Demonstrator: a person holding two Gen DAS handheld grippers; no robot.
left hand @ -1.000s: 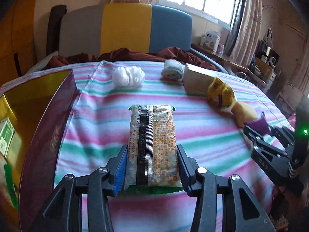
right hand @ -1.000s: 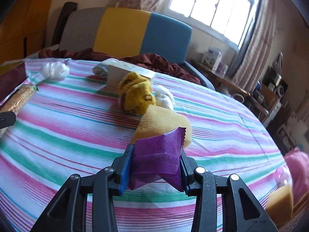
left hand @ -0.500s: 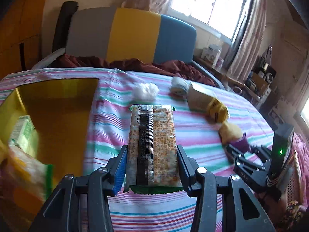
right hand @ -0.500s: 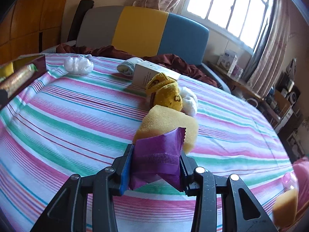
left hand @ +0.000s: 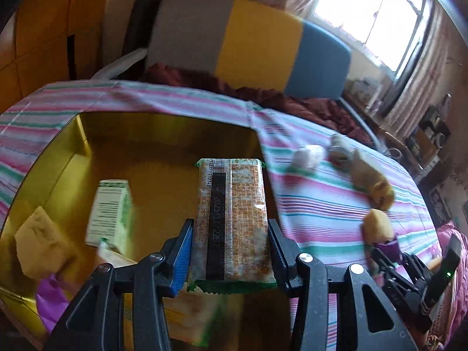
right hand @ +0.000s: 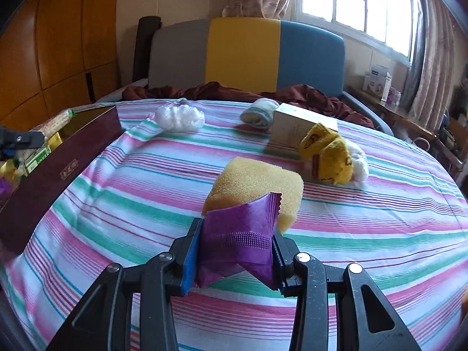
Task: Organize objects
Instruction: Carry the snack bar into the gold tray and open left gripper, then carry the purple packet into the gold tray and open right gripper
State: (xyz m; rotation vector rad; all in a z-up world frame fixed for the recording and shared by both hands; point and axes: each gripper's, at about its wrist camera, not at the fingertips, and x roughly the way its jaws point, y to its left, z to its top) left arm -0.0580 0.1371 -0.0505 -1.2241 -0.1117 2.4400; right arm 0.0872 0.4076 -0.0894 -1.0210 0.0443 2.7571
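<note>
Step in hand: the left gripper (left hand: 231,259) hangs over the gold-lined box (left hand: 163,134); lower the cracker packet (left hand: 232,222) onto bare floor beside the green-and-white carton (left hand: 109,216) before letting go.
Left fingers: closed on the packet's long sides.
Right gripper (right hand: 234,259): fingers clamped on a purple sachet (right hand: 239,239), above the striped table (right hand: 146,193), well apart from the box.
Packet: flat, orange print, green crimped ends, dark date strip.
Care: keep it level.
</note>
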